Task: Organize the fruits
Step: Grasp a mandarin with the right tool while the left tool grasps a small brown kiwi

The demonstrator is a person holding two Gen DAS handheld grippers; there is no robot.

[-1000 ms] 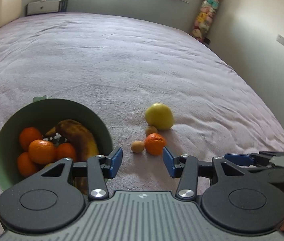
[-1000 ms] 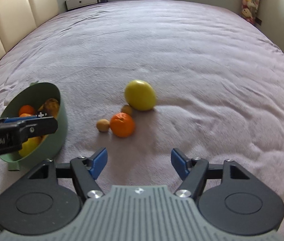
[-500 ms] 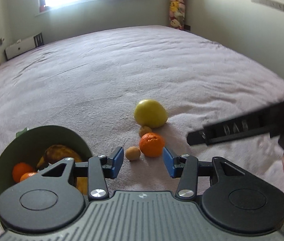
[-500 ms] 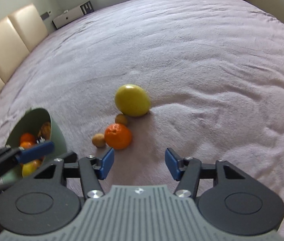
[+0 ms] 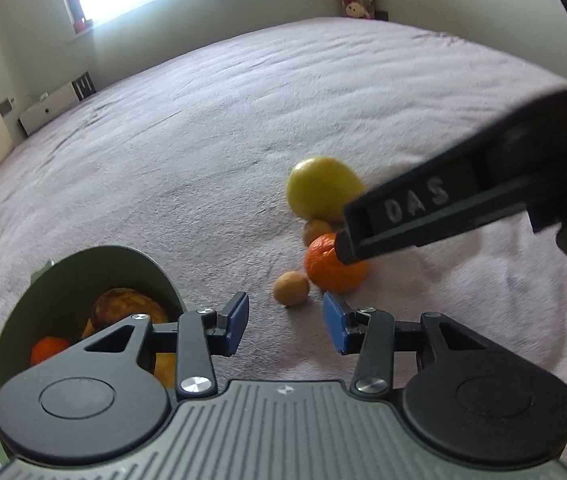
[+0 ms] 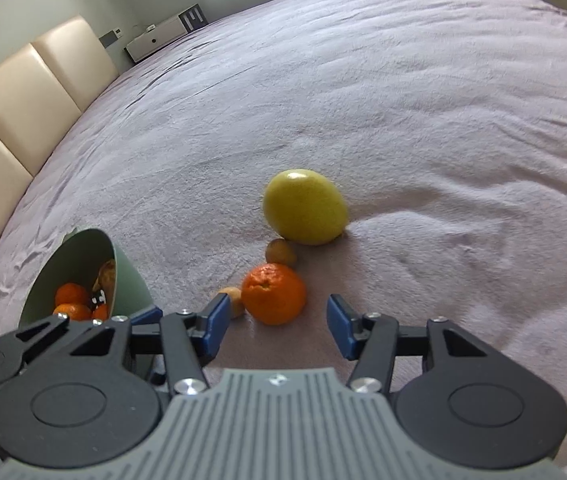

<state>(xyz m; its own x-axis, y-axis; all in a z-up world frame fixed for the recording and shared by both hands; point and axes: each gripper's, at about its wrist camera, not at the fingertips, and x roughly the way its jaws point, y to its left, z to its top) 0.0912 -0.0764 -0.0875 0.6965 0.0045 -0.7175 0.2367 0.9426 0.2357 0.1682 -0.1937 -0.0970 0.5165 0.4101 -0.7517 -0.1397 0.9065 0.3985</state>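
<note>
A green bowl (image 5: 83,268) (image 6: 83,252) with oranges and a brown banana lies tilted on the bed. An orange (image 6: 273,294) (image 5: 329,268), two small brown fruits (image 6: 281,252) (image 5: 290,288) and a large yellow fruit (image 6: 305,212) (image 5: 319,186) lie on the purple blanket. My right gripper (image 6: 277,328) is open and empty, low and just short of the orange. My left gripper (image 5: 285,328) is open and empty, beside the bowl, just short of the small brown fruit. The right gripper's body (image 5: 443,204) crosses the left wrist view above the orange.
The purple blanket (image 6: 403,100) spreads wide beyond the fruits. A cream padded headboard (image 6: 15,112) runs along the left. A white box (image 6: 163,36) and a window stand at the far wall.
My right gripper has moved forward and down toward the orange. My left gripper has swung right, so the bowl sits lower left and the right gripper looms larger in its view.
</note>
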